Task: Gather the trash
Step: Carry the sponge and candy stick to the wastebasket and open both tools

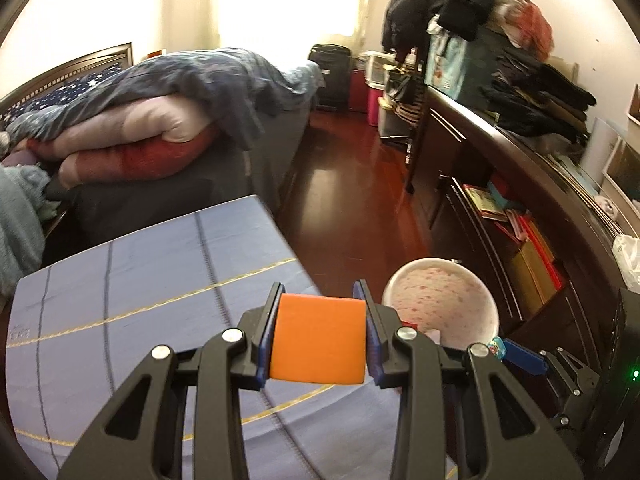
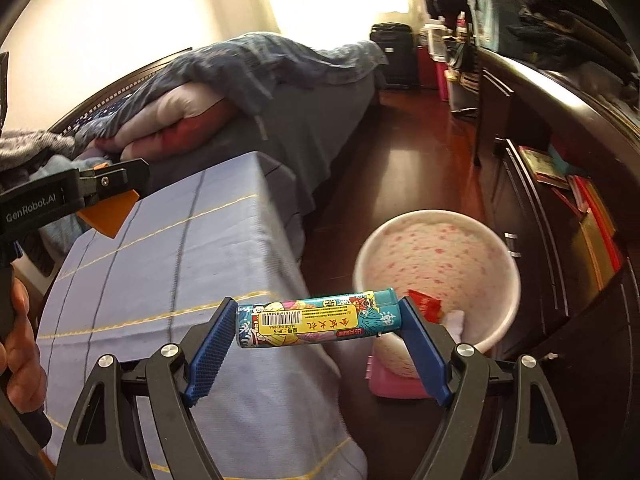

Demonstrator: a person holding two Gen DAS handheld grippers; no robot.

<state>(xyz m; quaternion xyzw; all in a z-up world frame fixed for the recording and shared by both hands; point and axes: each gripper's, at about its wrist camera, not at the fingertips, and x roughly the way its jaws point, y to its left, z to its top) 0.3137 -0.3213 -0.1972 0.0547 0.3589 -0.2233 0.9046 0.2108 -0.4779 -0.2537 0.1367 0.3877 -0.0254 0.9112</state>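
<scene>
My left gripper is shut on an orange block, held above the blue cloth-covered table. In the right wrist view that same gripper shows at the left with the orange block in it. My right gripper is shut on a teal printed tube, gripped end to end, over the table's right edge. A white bin with pink speckles stands on the floor just right of the table, with a red wrapper and a white scrap inside. The bin also shows in the left wrist view.
A bed with piled bedding lies behind the table. A dark dresser with clothes on top runs along the right wall. Red wood floor lies between. A pink flat thing sits under the bin. A hand holds the left gripper's handle.
</scene>
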